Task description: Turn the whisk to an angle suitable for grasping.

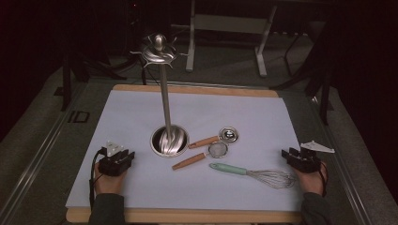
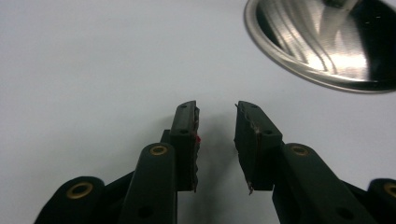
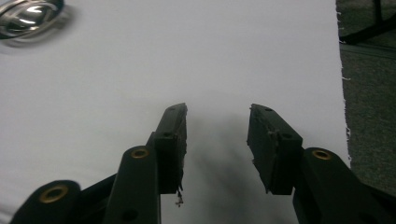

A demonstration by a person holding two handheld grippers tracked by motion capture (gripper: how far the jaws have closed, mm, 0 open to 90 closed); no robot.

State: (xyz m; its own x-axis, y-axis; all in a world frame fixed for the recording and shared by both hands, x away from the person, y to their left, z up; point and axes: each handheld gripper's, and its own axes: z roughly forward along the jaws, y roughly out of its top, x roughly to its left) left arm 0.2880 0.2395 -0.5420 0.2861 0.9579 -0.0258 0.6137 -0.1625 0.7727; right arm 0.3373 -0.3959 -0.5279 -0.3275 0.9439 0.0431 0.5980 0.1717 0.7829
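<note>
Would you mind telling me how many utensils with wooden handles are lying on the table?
2. The small ladle lies just right of the stand's base; the mesh strainer lies just in front of it, roughly parallel. None seem hidden.

My left gripper (image 1: 123, 155) and right gripper (image 1: 289, 155) sit low at either side, jaws parted and empty, forearms reaching in from below.
</note>
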